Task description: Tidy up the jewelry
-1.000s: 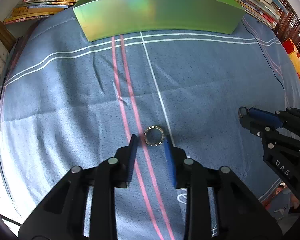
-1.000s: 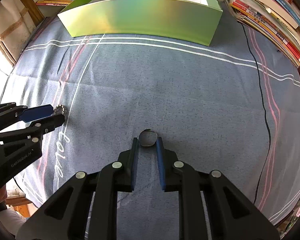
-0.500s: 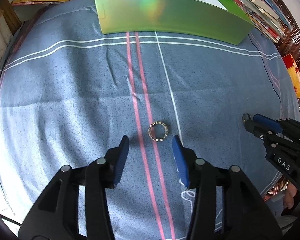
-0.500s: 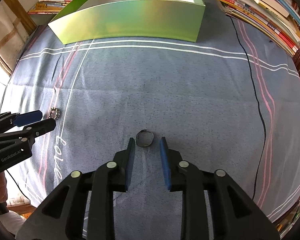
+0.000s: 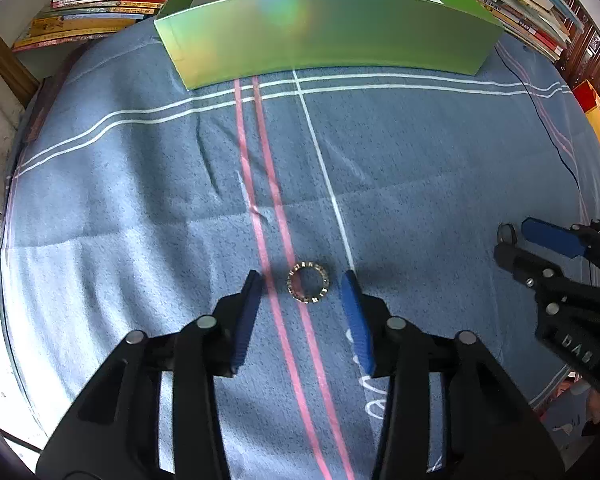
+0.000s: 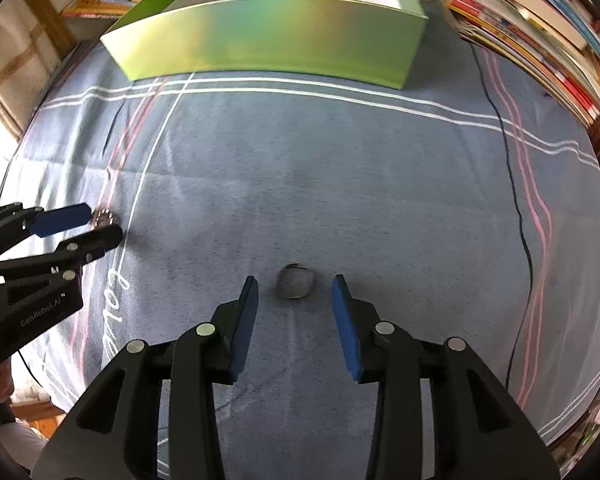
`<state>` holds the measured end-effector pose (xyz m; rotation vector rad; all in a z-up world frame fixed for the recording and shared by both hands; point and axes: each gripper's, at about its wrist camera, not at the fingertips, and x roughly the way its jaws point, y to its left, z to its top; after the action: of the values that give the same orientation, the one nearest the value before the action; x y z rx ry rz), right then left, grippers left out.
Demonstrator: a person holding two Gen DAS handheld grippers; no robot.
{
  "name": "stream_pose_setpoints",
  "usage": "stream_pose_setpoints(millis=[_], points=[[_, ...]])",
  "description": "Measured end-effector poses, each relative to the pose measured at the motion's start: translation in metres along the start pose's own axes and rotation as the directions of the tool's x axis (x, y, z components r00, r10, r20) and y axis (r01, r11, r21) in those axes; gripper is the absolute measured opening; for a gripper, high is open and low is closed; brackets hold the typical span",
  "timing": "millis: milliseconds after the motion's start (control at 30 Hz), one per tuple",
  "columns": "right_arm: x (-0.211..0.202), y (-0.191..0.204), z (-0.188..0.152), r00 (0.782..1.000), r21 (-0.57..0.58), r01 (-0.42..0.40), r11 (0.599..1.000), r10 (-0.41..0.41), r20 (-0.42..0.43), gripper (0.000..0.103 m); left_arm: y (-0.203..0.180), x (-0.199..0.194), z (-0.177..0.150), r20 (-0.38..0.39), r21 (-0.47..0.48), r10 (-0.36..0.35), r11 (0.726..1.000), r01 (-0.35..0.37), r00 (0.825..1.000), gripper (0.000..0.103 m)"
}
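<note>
A gold studded ring (image 5: 307, 282) lies flat on the blue cloth (image 5: 420, 168), between the tips of my open left gripper (image 5: 303, 282); it also shows in the right wrist view (image 6: 105, 216). A thin dark ring (image 6: 295, 282) lies on the cloth between the tips of my open right gripper (image 6: 295, 286); it also shows in the left wrist view (image 5: 505, 234). Neither gripper holds anything. A green open box (image 5: 328, 36) stands at the far edge of the cloth, also in the right wrist view (image 6: 268, 40).
Stacks of books (image 5: 96, 4) lie behind the box at left, and more books (image 6: 540, 36) at right. A thin black cable (image 6: 520, 216) runs across the cloth on the right side. White lettering (image 6: 114, 304) is printed on the cloth.
Both grippers have opened wider. Each ring now lies free on the cloth between the tips. Both cameras have drawn nearer the box.
</note>
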<state>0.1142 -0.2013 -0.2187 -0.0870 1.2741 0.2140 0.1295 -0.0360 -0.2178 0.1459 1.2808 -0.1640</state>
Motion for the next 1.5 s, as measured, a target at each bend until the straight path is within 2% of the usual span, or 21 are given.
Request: stream_pose_setpoints(millis=[67, 200, 467, 600, 767, 967, 1233, 1367, 1500], points=[[0.001, 0.008, 0.001, 1.0, -0.023, 0.006, 1.0, -0.006, 0.005, 0.02, -0.004, 0.001, 0.004, 0.003, -0.001, 0.0, 1.0, 0.0, 1.0, 0.032], [0.002, 0.013, 0.001, 1.0, -0.036, -0.013, 0.999, 0.013, 0.005, 0.019, -0.004, 0.001, 0.005, 0.01, -0.004, 0.0, 1.0, 0.0, 1.0, 0.021], [-0.009, 0.01, -0.001, 1.0, -0.011, -0.011, 1.0, 0.011, 0.028, 0.019, 0.007, -0.008, 0.001, 0.021, -0.029, -0.003, 1.0, 0.003, 1.0, 0.021], [-0.008, 0.008, -0.001, 1.0, -0.003, -0.006, 1.0, 0.006, 0.011, 0.019, 0.013, -0.015, 0.001, 0.031, -0.038, -0.001, 0.999, 0.002, 1.0, 0.021], [-0.025, 0.007, 0.009, 0.998, -0.007, 0.007, 1.0, -0.007, 0.067, 0.019, 0.016, -0.045, 0.008, 0.112, -0.03, 0.019, 0.999, -0.016, 0.994, 0.021], [-0.065, 0.005, 0.039, 0.983, -0.013, 0.009, 1.0, -0.007, 0.184, 0.019, 0.025, -0.088, 0.035, 0.214, -0.051, 0.008, 0.999, 0.003, 0.977, 0.021], [-0.109, -0.005, 0.104, 0.941, 0.009, -0.014, 1.0, 0.01, 0.338, 0.019, 0.033, -0.125, 0.092, 0.314, -0.074, 0.001, 0.997, 0.023, 0.95, 0.021], [-0.108, -0.011, 0.128, 0.931, 0.011, -0.005, 1.0, 0.001, 0.366, 0.019, 0.033, -0.123, 0.117, 0.331, -0.079, 0.008, 0.997, 0.02, 0.944, 0.021], [-0.086, -0.017, 0.143, 0.942, 0.03, -0.024, 0.999, 0.012, 0.335, 0.02, 0.027, -0.106, 0.137, 0.307, -0.082, -0.008, 0.996, 0.035, 0.952, 0.021]])
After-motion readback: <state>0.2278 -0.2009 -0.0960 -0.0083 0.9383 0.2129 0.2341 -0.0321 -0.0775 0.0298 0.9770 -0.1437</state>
